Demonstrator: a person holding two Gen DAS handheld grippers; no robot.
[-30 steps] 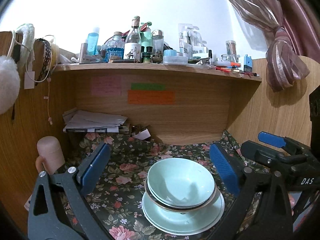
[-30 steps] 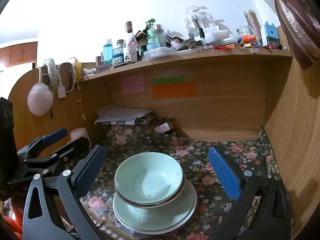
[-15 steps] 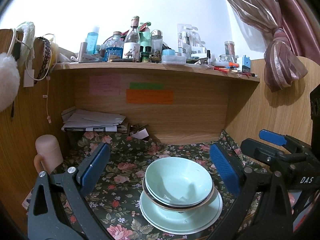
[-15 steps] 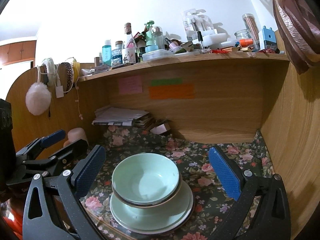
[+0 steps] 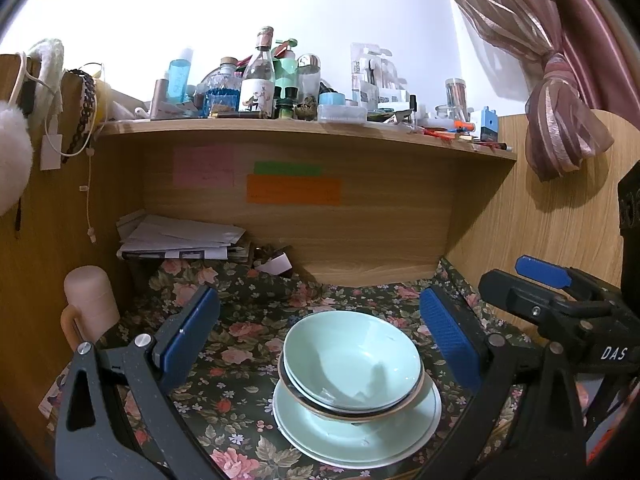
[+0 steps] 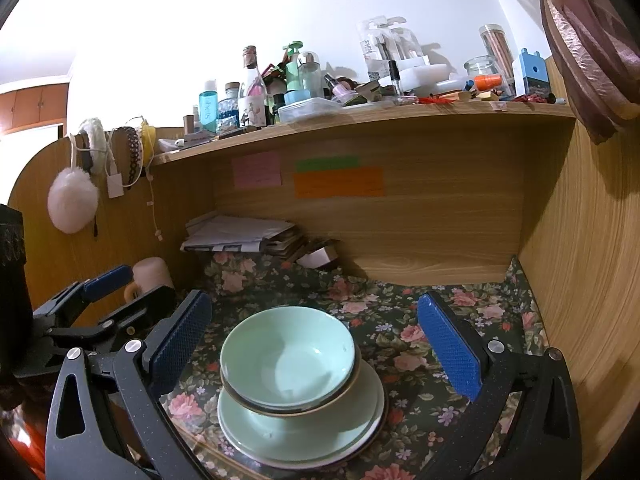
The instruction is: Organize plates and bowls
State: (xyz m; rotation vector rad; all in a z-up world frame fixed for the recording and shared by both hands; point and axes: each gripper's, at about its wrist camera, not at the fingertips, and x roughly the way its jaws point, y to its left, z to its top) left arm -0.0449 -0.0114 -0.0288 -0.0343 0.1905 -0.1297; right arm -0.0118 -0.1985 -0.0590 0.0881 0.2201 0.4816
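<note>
A pale green bowl (image 5: 352, 360) (image 6: 288, 356) nests in a second bowl with a dark rim (image 5: 340, 410) (image 6: 280, 408), and both rest on stacked pale green plates (image 5: 360, 440) (image 6: 304, 436) on the floral cloth. My left gripper (image 5: 320, 340) stands open just short of the stack, with nothing between its blue pads (image 5: 192, 332). My right gripper (image 6: 316, 340) is open too and holds nothing; the stack lies between its fingers and a little ahead. Each gripper shows at the edge of the other's view.
The floral cloth (image 5: 248, 344) covers a wooden desk nook with side walls and a back panel (image 6: 420, 232). A paper stack (image 5: 180, 240) lies at the back left, a pink cylinder (image 5: 90, 300) at the left. The overhead shelf (image 5: 304, 124) is crowded with bottles.
Both grippers have drawn back and risen slightly, so the stack sits a little lower in each view. The bowls and plates have not moved.
</note>
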